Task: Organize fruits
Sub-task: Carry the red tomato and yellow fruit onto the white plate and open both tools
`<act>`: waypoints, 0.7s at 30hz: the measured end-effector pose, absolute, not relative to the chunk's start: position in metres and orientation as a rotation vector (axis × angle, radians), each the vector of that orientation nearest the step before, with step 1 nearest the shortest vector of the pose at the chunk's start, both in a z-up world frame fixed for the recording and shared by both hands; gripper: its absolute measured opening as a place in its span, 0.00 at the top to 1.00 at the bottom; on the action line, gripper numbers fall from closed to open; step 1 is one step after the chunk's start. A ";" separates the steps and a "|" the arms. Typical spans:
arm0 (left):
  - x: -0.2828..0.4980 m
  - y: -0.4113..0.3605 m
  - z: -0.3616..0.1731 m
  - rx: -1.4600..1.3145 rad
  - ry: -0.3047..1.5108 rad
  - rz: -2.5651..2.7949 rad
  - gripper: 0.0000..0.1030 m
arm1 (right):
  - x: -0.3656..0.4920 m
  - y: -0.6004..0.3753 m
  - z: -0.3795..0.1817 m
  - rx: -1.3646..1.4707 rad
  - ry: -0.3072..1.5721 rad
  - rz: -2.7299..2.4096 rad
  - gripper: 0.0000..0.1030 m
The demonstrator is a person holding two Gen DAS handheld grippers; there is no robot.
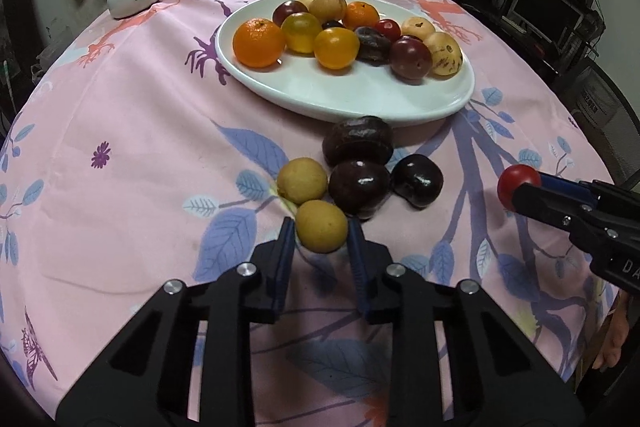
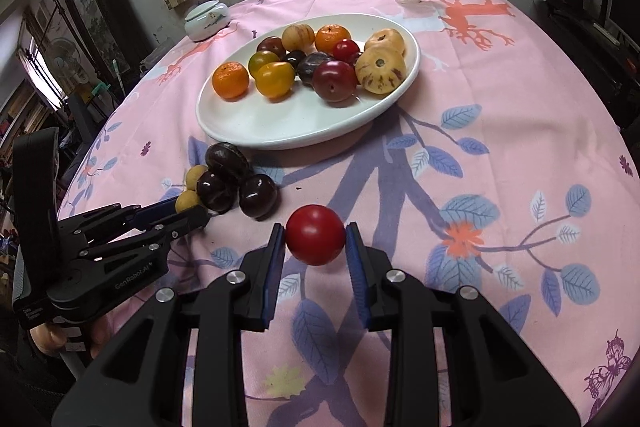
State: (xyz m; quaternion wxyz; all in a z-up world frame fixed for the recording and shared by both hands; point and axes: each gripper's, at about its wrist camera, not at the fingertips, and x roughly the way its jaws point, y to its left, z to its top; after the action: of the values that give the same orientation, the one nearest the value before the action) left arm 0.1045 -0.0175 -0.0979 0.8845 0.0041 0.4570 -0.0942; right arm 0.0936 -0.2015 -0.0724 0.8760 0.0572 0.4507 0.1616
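We are at a round table under a pink cloth printed with blue leaves (image 1: 132, 131), sorting fruit onto an oval white ceramic plate (image 1: 360, 99) that already carries oranges, yellow and red plums and speckled pale melons.

Our left gripper (image 1: 322, 231) has its jaws drawn in around a small round yellow-tan fruit (image 1: 321, 225), the blue pads touching it on both sides. It sits at the near edge of a loose cluster on the cloth just short of the plate: a second yellow-tan fruit (image 1: 302, 180) and three glossy dark purple plums (image 1: 359, 187) packed against one another.

Our right gripper (image 2: 315, 239) is closed on a smooth round red fruit (image 2: 315, 234), held at its widest part and, we judge, clear of the cloth.

Both fruits look light, but their skins are smooth and rounded, so we expect them to slip if pinched off-centre. A grip across the middle, firm but gentle, should avoid bruising. The yellow fruit touches a dark plum, which may roll when we lift.
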 end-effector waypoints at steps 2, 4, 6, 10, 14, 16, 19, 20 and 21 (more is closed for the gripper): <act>0.101 -0.015 -0.093 -0.002 0.945 -0.202 0.74 | 0.093 -0.198 -0.070 0.115 0.937 0.347 0.70; 0.097 -0.012 -0.086 -0.011 0.931 -0.205 0.75 | 0.093 -0.194 -0.068 0.111 0.935 0.355 0.70; 0.093 -0.009 -0.079 -0.007 0.910 -0.208 0.75 | 0.093 -0.190 -0.067 0.106 0.934 0.363 0.70; 0.087 -0.002 -0.067 -0.016 0.882 -0.217 0.75 | 0.094 -0.182 -0.065 0.095 0.934 0.373 0.70; 0.085 0.002 -0.064 -0.025 0.876 -0.218 0.75 | 0.094 -0.177 -0.062 0.083 0.933 0.380 0.70; 0.086 0.003 -0.063 -0.026 0.876 -0.216 0.75 | 0.095 -0.175 -0.061 0.078 0.932 0.381 0.70; 0.089 0.004 -0.063 -0.023 0.887 -0.216 0.75 | 0.097 -0.173 -0.059 0.067 0.931 0.385 0.70; 0.091 0.004 -0.061 -0.023 0.891 -0.217 0.75 | 0.098 -0.172 -0.057 0.061 0.929 0.389 0.70; 0.092 0.004 -0.060 -0.021 0.893 -0.218 0.75 | 0.100 -0.171 -0.055 0.055 0.926 0.391 0.70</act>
State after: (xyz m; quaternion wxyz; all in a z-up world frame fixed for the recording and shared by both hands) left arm 0.0923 0.0037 -0.0596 0.8963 -0.0100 0.4308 -0.1050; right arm 0.0995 -0.1714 -0.0546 0.8759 0.0264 0.4438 0.1874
